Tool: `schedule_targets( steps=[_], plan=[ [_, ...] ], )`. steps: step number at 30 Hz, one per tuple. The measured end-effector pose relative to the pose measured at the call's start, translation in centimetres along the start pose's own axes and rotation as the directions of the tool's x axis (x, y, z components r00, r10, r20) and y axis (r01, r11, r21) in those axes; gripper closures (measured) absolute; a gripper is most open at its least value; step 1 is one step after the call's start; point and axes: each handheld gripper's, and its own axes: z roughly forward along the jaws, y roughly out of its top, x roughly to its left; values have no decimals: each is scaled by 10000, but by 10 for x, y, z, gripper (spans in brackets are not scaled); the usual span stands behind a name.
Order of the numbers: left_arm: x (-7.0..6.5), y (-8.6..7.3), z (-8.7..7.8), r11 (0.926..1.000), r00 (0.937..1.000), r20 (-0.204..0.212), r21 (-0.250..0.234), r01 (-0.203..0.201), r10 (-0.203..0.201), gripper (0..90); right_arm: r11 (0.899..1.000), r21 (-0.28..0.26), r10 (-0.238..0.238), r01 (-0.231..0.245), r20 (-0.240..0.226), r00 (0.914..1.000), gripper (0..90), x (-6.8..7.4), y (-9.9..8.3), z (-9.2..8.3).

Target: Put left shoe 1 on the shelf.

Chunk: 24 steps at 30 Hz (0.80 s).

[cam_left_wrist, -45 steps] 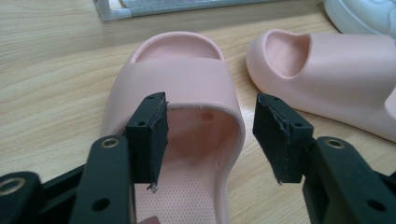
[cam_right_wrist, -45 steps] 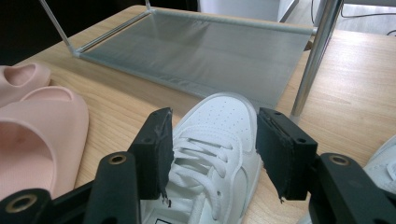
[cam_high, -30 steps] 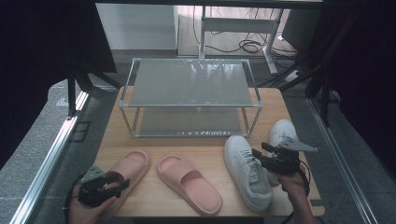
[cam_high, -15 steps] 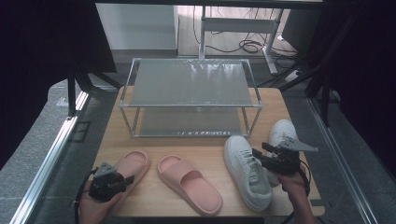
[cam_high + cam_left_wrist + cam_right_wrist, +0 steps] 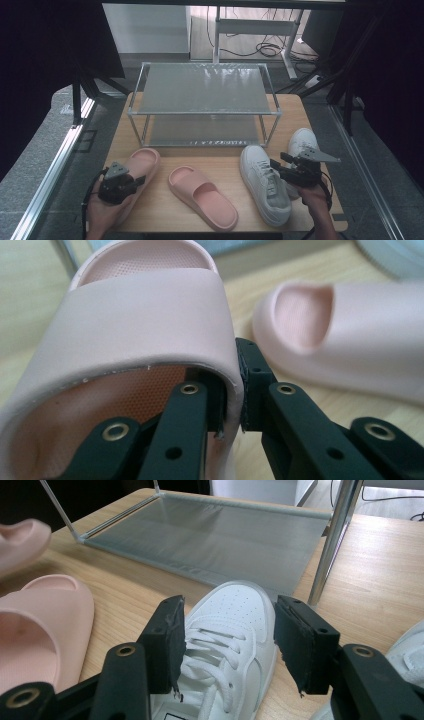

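Observation:
My left gripper [image 5: 141,179] [image 5: 232,385] has just been closing and now pinches the right edge of the strap of the left pink slipper [image 5: 144,161] [image 5: 145,315], one jaw inside the strap and one outside. The other pink slipper [image 5: 202,196] [image 5: 345,335] lies beside it on the table. At the right, my right gripper [image 5: 275,167] [image 5: 232,640] is open, its jaws standing on either side of the laced front of a white sneaker [image 5: 264,182] [image 5: 235,615] with gaps to the pads. A second white sneaker [image 5: 302,142] [image 5: 407,645] lies behind that hand.
A two-tier metal-framed rack [image 5: 200,112] [image 5: 210,535] with grey mesh shelves stands at the back of the wooden table [image 5: 160,210]. Its front posts are just beyond the shoes. Bare wood shows between the slippers and the sneakers.
My left gripper moved in from the left front toward the slipper and closed on its strap edge. The right hand stayed where it was.

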Motion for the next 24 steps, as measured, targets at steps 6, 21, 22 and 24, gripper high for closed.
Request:
schedule_targets(
  steps=[6,21,22,24],
  plan=[
    [2,27,11,9992,9992,372,-369,146,-132,835,10000,5,-20,20,0,10000,470,0,0,1],
    [0,81,62,9990,9989,452,-422,128,-109,835,10000,31,16,-16,-23,10000,470,0,-1,1],
    [0,83,65,9990,9990,439,-420,131,-113,835,10000,40,21,-21,-34,10000,470,0,-1,1],
    [0,87,73,9989,9988,466,-424,179,-159,835,10000,43,3,-3,-37,10000,470,0,-1,2]
  ],
)
